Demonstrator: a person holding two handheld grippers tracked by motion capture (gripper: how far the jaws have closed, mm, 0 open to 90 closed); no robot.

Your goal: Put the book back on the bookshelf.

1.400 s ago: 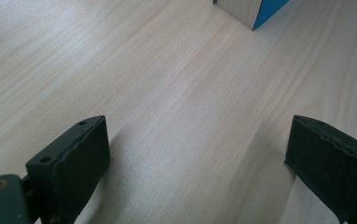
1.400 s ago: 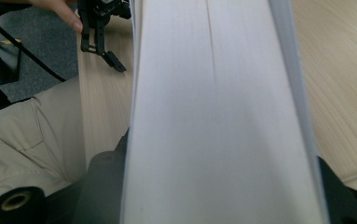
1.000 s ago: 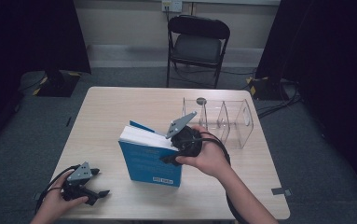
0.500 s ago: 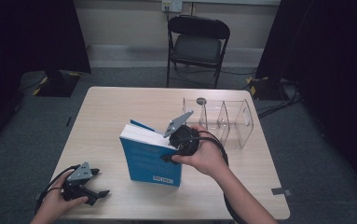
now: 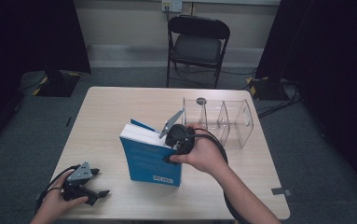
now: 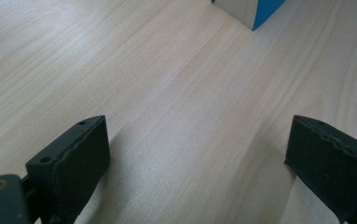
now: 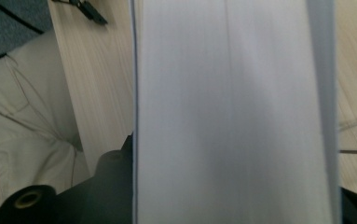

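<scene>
Near the table's (image 5: 120, 107) middle, we held the blue book (image 5: 150, 158) upright, our right claw (image 5: 175, 140) clenched on its page block. Our left claw (image 6: 199, 154) rested released at the near left corner. Next, we judged, came carrying it toward the clear organizer (image 5: 223, 123).

Looks like a lab or recording studio: black curtains (image 5: 27, 37) at frame sides, grey carpet (image 5: 22, 126), folding chair (image 5: 197, 44) top center, taped cables (image 5: 278, 95) upper right.

Black folding chair (image 5: 197, 43) behind wooden table (image 5: 120, 107), grey carpet (image 5: 41, 126), dark curtains (image 5: 31, 35)
</scene>
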